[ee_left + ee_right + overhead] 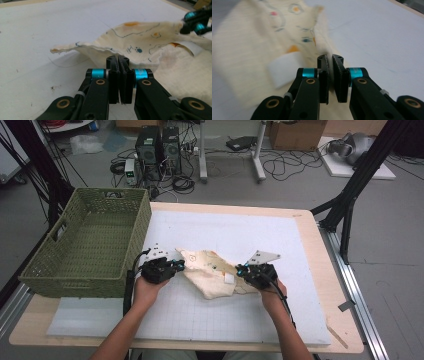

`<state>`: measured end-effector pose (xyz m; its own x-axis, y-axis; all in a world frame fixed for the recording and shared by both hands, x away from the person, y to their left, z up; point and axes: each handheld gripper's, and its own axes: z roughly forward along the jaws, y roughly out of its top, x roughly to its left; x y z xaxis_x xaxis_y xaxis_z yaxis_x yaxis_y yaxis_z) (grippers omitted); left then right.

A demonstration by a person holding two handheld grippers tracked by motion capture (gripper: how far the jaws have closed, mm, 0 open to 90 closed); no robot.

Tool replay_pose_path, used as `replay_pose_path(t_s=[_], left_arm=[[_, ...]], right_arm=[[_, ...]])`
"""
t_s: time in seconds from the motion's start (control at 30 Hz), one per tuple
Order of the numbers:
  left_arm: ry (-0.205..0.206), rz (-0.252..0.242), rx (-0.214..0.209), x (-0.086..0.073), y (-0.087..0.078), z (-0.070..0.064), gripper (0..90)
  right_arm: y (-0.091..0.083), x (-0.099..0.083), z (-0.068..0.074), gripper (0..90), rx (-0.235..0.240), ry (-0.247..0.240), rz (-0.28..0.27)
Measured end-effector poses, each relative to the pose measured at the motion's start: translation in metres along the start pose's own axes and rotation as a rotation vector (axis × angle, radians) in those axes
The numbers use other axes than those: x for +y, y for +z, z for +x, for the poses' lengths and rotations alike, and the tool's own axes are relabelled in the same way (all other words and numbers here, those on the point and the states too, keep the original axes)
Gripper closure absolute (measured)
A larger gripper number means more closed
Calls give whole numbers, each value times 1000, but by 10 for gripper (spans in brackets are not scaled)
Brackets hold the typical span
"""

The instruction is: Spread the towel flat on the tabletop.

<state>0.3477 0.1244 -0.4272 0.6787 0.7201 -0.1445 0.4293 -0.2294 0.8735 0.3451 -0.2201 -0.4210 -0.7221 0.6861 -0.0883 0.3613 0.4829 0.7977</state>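
A cream cloth (210, 272) with small coloured prints lies crumpled in the middle of the white mat (280, 240). My left gripper (181, 265) is shut on the cloth's left edge; in the left gripper view the jaws (117, 61) pinch the hem of the cloth (140, 47). My right gripper (240, 269) is shut on the cloth's right edge; in the right gripper view the cloth (262, 50) runs between the jaws (329, 60). A white label (229, 278) shows on the cloth near the right gripper. The stretch of cloth between the grippers is raised a little.
A green woven basket (50, 265) stands on the table's left side, close to my left hand. The wooden table edge (320, 265) runs along the right. Beyond the table are cables, computer towers (157, 145) and black stand legs (350, 200) on the floor.
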Motion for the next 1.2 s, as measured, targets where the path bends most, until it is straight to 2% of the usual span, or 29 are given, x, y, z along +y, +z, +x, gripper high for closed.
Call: replay_pose_path(t_s=[0.17,0.23,0.3,0.4,0.47,0.5,0.53,0.57,0.63,0.7,0.83,0.93,1.07,1.2], left_arm=[[10,12,6,-1,2,-1,872],[12,26,8,-1,3,0,871],[9,29,14,-2,4,-1,871],[17,44,39,-2,4,-1,867],[-4,48,70,-2,4,2,789],[-33,57,95,-3,4,4,702],[-57,64,107,-3,4,6,590],[-72,63,109,-4,3,8,546],[-90,51,108,-3,2,10,507],[-98,24,95,-2,0,10,459],[-58,-39,52,2,-1,5,445],[-53,-65,-2,4,2,-1,444],[-24,-59,-68,10,11,-15,434],[33,-38,-131,20,25,-35,432]], right_arm=[[3,-1,-35,844,-125,97,29],[5,0,-45,844,-146,146,23],[7,2,-52,845,-186,156,40],[12,2,-61,846,-299,180,88],[12,2,-65,843,-353,192,105],[11,0,-68,830,-367,209,110],[10,-2,-70,748,-372,233,115],[9,-4,-71,705,-368,251,115],[5,-5,-68,605,-381,254,84],[-1,-6,-66,544,-381,258,47],[-14,-10,-57,513,-327,220,8],[-23,-14,-50,497,-307,181,7],[-37,-27,-43,453,-280,171,4],[-50,-40,-40,452,-274,169,-9]])
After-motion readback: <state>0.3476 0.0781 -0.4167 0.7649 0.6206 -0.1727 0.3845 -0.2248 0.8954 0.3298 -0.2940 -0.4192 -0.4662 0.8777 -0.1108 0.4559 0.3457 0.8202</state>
